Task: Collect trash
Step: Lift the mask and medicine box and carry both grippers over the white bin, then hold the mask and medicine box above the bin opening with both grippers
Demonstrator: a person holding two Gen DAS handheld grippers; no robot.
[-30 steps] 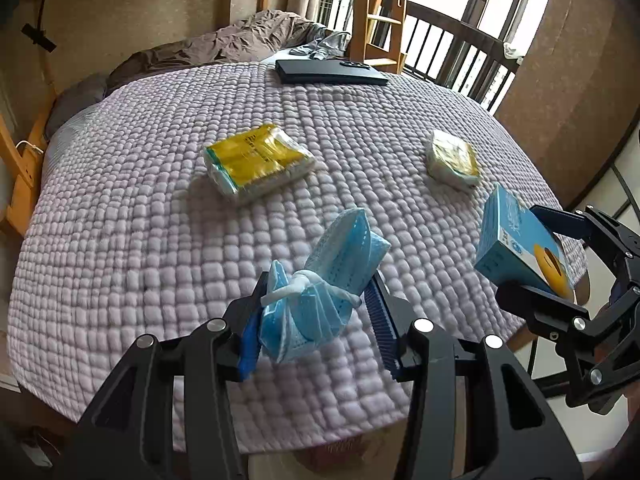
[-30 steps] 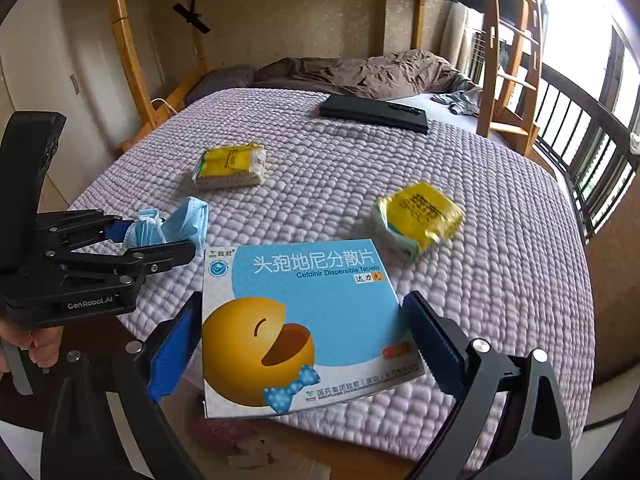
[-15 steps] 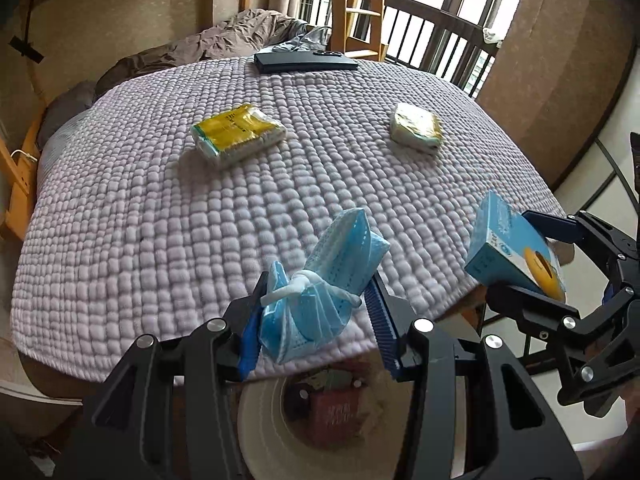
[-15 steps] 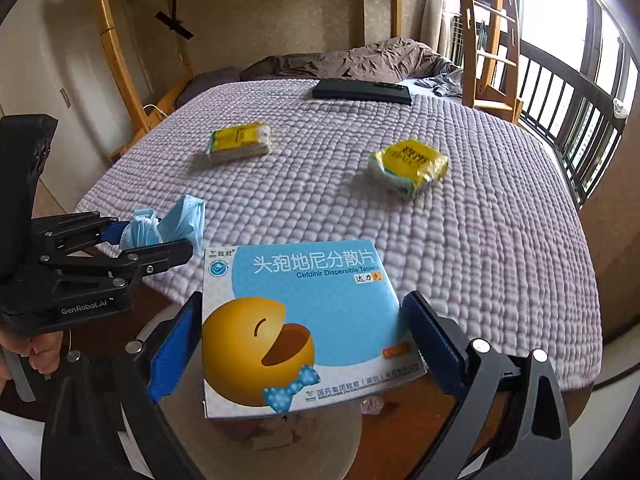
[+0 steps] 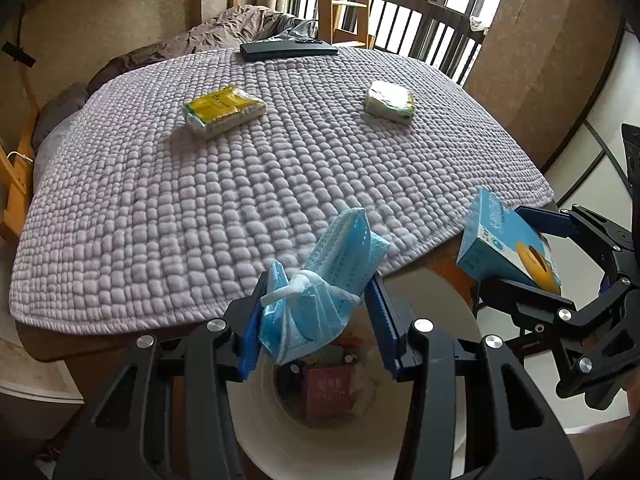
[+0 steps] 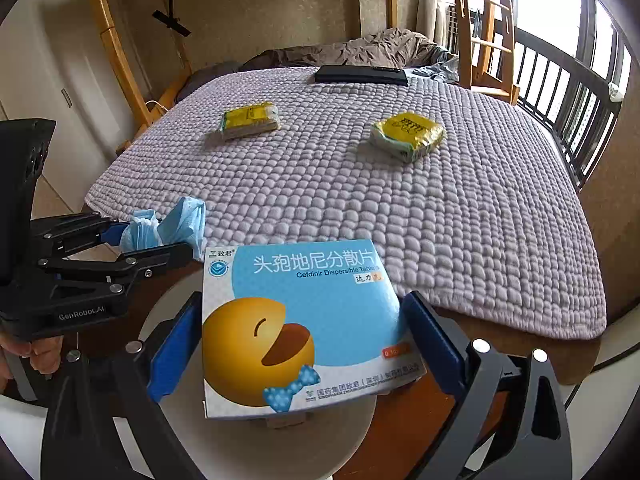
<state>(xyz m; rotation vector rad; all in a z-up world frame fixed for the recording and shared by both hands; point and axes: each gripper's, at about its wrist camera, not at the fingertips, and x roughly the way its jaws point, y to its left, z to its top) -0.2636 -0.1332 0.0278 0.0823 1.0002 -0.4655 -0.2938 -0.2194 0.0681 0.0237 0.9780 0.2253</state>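
Pulling back off the bed edge, both tools now hang over the round white bin (image 5: 448, 300): left tool (image 5: 316, 316) clamps the crumpled blue face mask (image 5: 320, 280), right tool (image 6: 304, 336) clamps the blue tablet box (image 6: 304, 320). Dropping looks next; two yellow tissue packs (image 5: 224, 114) stay far on the quilt.

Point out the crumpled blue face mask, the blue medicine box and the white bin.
crumpled blue face mask (image 5: 316, 304), left wrist view, knotted middle
blue cardboard medicine box (image 6: 304, 320), right wrist view, printed front
round white bin (image 5: 436, 320), left wrist view, rim

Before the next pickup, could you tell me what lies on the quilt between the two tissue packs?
Nothing: in both wrist views the stretch of quilt between the yellow tissue pack and the other tissue pack is bare.
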